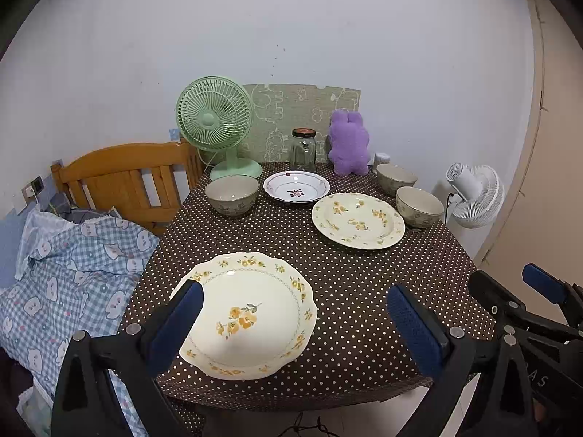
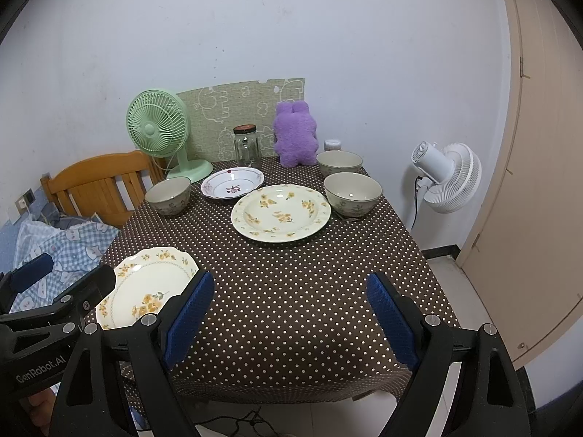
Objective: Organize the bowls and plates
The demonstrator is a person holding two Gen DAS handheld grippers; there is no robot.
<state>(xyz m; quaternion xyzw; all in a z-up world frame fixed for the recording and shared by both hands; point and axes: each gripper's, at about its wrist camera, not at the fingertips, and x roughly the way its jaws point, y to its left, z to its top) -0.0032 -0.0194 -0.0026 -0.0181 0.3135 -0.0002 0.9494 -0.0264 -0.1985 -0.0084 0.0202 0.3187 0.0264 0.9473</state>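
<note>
From my left cam, my left gripper hangs wide open over the near plate at the table's front-left corner; I'd slide one finger under its rim, though the near edge is hidden behind my finger. Right cam: right gripper is also open and empty, the second plate and bowl sit mid-table, and the near plate is partly blocked

Three floral plates and three bowls — all apart, upright, unstacked
</note>
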